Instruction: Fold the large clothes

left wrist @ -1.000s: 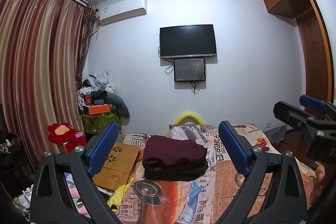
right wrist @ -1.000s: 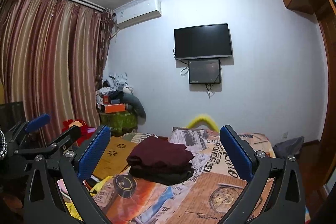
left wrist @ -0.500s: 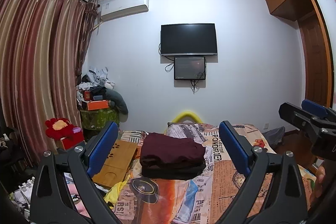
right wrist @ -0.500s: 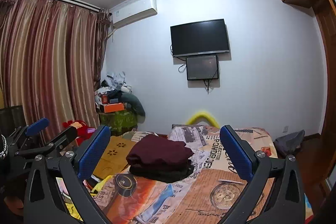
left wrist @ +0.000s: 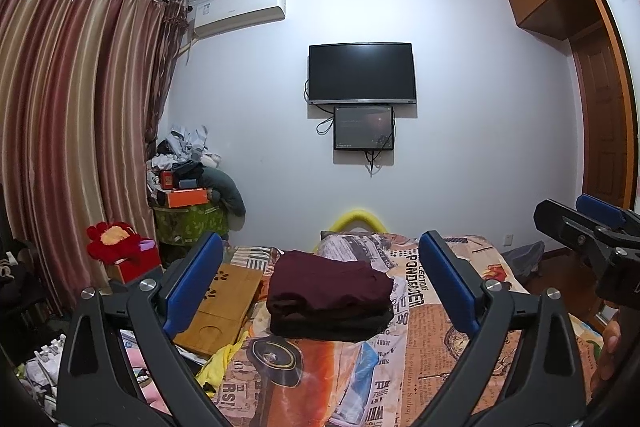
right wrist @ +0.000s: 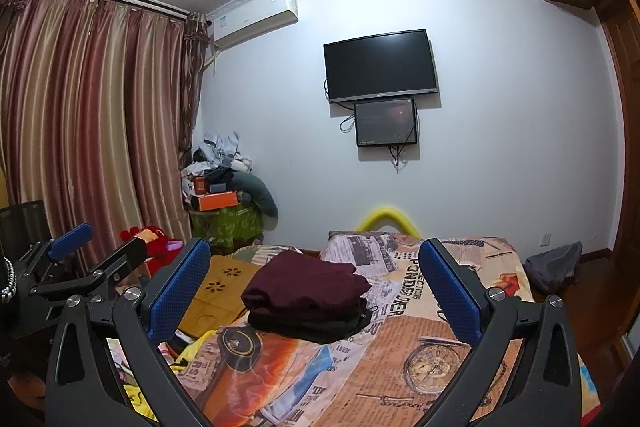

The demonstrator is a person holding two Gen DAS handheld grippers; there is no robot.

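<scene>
Now both my tongs, left (left wrist: 320,283) and right (right wrist: 314,287), hang apart and empty above the bed (right wrist: 440,355), since the clothes (left wrist: 330,297) lie folded, stacked mid-bed.

Folded clothes (left wrist: 330,297) on bed (left wrist: 420,367), wooden tray (left wrist: 218,309) to their left

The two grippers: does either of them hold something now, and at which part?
Nothing is held. The left gripper and the right gripper are both open and empty, raised above the bed; the folded maroon clothes lie untouched.
</scene>
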